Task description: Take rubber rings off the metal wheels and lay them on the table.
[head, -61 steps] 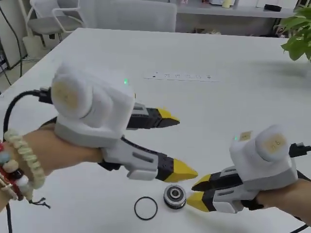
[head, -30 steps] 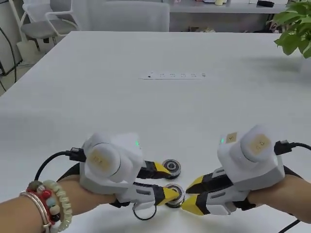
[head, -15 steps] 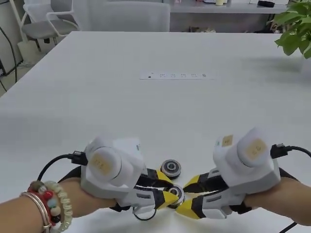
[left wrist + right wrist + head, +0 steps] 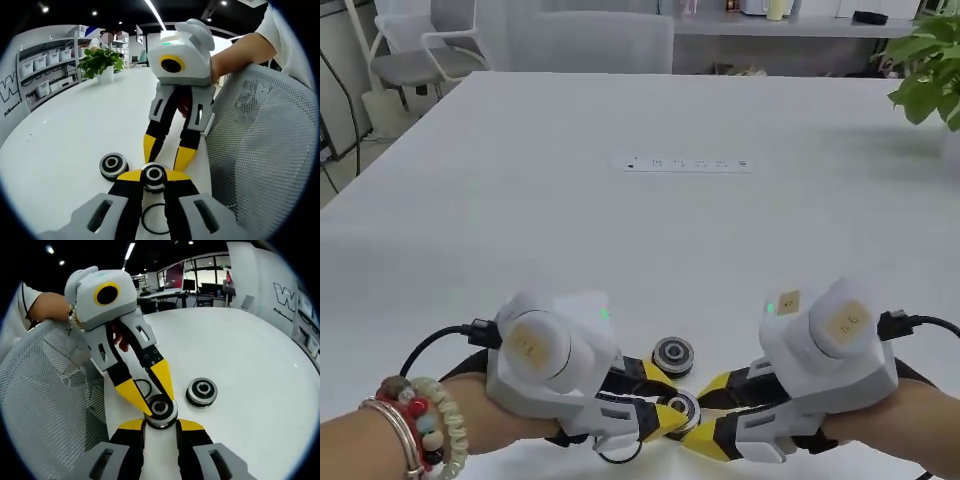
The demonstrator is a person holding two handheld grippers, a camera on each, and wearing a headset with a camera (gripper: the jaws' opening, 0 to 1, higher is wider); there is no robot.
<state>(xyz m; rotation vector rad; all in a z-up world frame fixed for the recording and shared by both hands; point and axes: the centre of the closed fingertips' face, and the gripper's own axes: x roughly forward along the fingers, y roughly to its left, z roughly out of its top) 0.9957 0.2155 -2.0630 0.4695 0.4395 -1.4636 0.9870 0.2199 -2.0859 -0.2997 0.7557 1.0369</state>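
- Metal wheel [image 4: 678,408] sits squarely between the two claws, which point at it nose to nose from opposite sides. Its face is turned upward, and being round it offers no long axis to line up with. Whether it rests on the table [image 4: 640,230] or is lifted just clear, I cannot tell.
- Left claw [image 4: 153,176] is closed on the metal wheel, one yellow tip against each side of its rim.
- Right claw [image 4: 161,424] faces it from the far side, tips pressed to the wheel's edge. I judge it clamped too, though whether it bites rubber or metal is unclear.
- Neither claw is nearer, since both touch the wheel. The coming move, as I judge it, turns on one claw pinning the wheel while the other peels the rubber outward, away from its partner.
- Second wheel [image 4: 113,166] lies just beyond the left claw's tips, off to their left, apart from both claws.
- Loose rubber ring [image 4: 155,225] lies on the table under the left claw, behind its tips.
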